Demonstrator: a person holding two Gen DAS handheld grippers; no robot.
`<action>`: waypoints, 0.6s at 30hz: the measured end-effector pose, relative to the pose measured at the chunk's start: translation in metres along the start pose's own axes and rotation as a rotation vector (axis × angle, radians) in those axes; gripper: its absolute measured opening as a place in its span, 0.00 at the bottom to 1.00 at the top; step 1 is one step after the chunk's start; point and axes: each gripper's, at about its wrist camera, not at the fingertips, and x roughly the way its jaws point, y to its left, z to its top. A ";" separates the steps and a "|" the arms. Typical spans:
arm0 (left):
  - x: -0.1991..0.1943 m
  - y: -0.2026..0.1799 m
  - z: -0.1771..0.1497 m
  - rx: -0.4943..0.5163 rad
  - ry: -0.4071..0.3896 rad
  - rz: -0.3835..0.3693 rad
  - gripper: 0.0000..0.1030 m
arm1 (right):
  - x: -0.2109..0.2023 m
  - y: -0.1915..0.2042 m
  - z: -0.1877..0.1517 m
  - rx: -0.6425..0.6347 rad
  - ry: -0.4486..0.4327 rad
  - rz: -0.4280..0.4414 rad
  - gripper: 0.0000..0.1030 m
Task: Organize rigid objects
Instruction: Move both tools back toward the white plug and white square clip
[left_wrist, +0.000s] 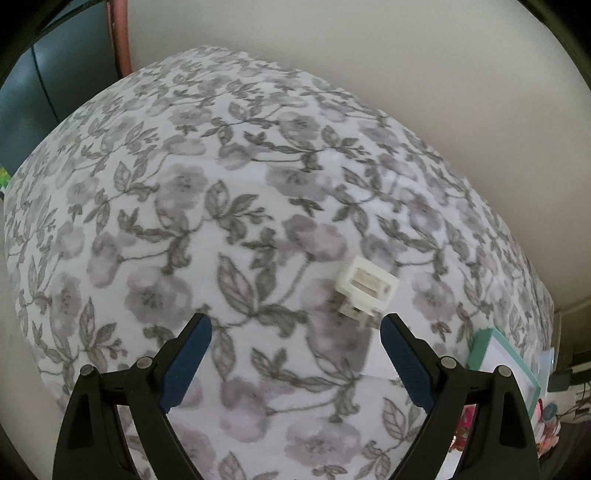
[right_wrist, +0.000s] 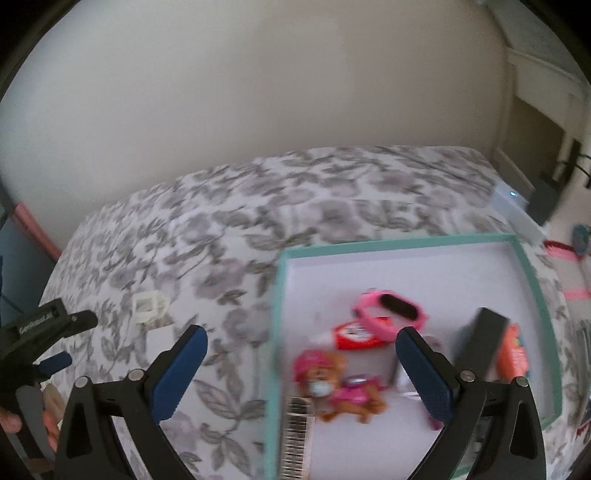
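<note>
A small white plastic block (left_wrist: 364, 287) lies on the floral bedspread (left_wrist: 221, 206), just ahead of my open left gripper (left_wrist: 296, 322) and nearer its right finger. It also shows in the right wrist view (right_wrist: 147, 304), far left. My right gripper (right_wrist: 302, 338) is open and empty above the left side of a teal-rimmed box (right_wrist: 406, 239). The box holds a pink watch band (right_wrist: 391, 308), a red-and-white tube (right_wrist: 354, 336), a small bear toy in pink (right_wrist: 332, 384), a black block (right_wrist: 480, 343) and an orange item (right_wrist: 515, 356).
The teal box's corner (left_wrist: 496, 352) shows at the left wrist view's right edge. The left gripper (right_wrist: 44, 328) shows at the right wrist view's left edge. A beige wall (right_wrist: 258, 92) lies behind the bed. A white appliance with a light (right_wrist: 511, 197) and pink items (right_wrist: 565, 251) lie beyond the bed's right side.
</note>
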 end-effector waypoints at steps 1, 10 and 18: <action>0.002 0.005 0.002 -0.010 0.005 0.003 0.90 | 0.002 0.006 -0.001 -0.008 0.006 0.010 1.00; 0.018 0.020 0.016 -0.018 0.027 0.021 0.90 | 0.035 0.062 -0.012 -0.106 0.082 0.061 1.00; 0.031 0.029 0.025 -0.036 0.046 0.033 0.90 | 0.065 0.091 -0.022 -0.187 0.149 0.055 1.00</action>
